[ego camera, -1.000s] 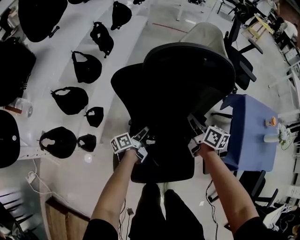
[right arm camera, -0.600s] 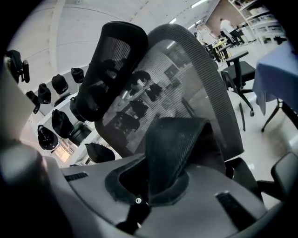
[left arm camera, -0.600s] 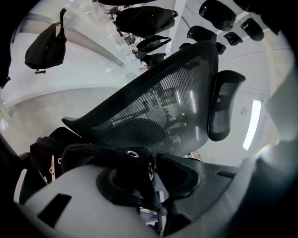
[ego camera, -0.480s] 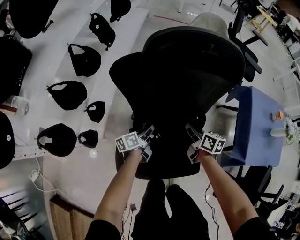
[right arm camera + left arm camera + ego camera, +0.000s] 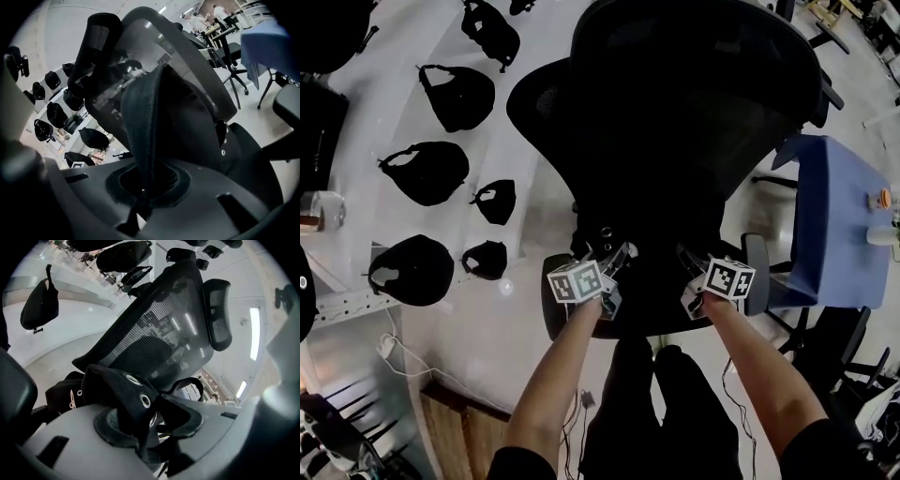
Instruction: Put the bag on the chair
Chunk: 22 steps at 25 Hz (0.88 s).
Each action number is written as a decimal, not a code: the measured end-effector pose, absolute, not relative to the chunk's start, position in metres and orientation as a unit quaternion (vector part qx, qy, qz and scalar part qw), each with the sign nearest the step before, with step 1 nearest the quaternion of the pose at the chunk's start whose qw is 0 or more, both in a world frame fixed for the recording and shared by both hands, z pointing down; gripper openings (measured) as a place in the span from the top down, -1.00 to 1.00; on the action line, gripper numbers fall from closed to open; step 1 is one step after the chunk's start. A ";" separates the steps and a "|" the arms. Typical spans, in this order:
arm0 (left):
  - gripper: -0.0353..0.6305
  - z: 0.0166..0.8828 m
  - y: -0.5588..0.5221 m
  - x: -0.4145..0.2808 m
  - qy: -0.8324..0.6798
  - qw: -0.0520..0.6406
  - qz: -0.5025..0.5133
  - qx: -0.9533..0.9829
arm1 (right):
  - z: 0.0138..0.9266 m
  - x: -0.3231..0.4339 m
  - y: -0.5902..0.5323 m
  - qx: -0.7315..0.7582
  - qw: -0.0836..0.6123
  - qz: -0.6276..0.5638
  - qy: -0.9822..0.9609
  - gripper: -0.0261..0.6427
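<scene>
White floor [image 5: 459,356], arms [image 5: 558,375] reaching chair [image 5: 694,112], left gripper [image 5: 614,267] jaws just parted round bag [image 5: 136,394] (right gripper [image 5: 686,262] clamps it)

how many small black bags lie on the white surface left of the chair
6 small bags from top to bottom: first, second, third, fourth, fifth, sixth; dark shapes cut off at the edges may be more.

No readable text, number or brand in any view.

The white cube [image 5: 575,281] on the left gripper [image 5: 619,255] and the white cube [image 5: 729,278] on the right gripper [image 5: 686,258] carry only black square marker patterns, no letters. A small pale outline mark [image 5: 71,399] stands on the black fabric bag [image 5: 117,385] in the left gripper view, too small to read.
</scene>
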<state>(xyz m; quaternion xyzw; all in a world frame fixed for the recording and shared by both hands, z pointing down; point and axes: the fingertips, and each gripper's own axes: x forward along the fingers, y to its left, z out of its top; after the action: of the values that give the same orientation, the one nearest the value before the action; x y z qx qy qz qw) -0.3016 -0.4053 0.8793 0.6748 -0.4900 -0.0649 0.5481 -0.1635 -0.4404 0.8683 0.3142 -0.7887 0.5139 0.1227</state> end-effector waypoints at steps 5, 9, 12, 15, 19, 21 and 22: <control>0.40 0.900 -0.383 -0.303 -0.504 0.553 -0.037 0.663 | 0.895 -0.163 -0.414 0.319 0.123 0.537 -0.771 0.87; 0.29 0.914 -0.373 -0.300 -0.511 0.560 -0.027 0.652 | 0.915 -0.148 -0.406 0.338 0.115 0.559 -0.748 0.77; 0.25 0.921 -0.366 -0.302 -0.510 0.565 -0.018 0.648 | 0.932 -0.142 -0.404 0.352 0.104 0.575 -0.731 0.72; 0.21 0.930 -0.358 -0.303 -0.511 0.562 -0.003 0.651 | 0.947 -0.141 -0.394 0.348 0.118 0.583 -0.724 0.62; 0.18 0.942 -0.344 -0.300 -0.511 0.561 0.010 0.651 | 0.965 -0.142 -0.375 0.330 0.153 0.588 -0.723 0.45; 0.18 0.946 -0.339 -0.299 -0.509 0.564 0.008 0.651 | 0.971 -0.142 -0.370 0.329 0.170 0.583 -0.723 0.39; 0.18 0.948 -0.337 -0.299 -0.508 0.564 0.007 0.651 | 0.973 -0.141 -0.367 0.330 0.177 0.580 -0.723 0.36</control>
<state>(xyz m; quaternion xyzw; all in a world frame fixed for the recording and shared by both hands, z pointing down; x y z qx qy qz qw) -0.2991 -0.3371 0.9476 0.6510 -0.5077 0.0069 0.5642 -0.1414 -0.3671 0.9735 0.3296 -0.7235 0.5802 0.1772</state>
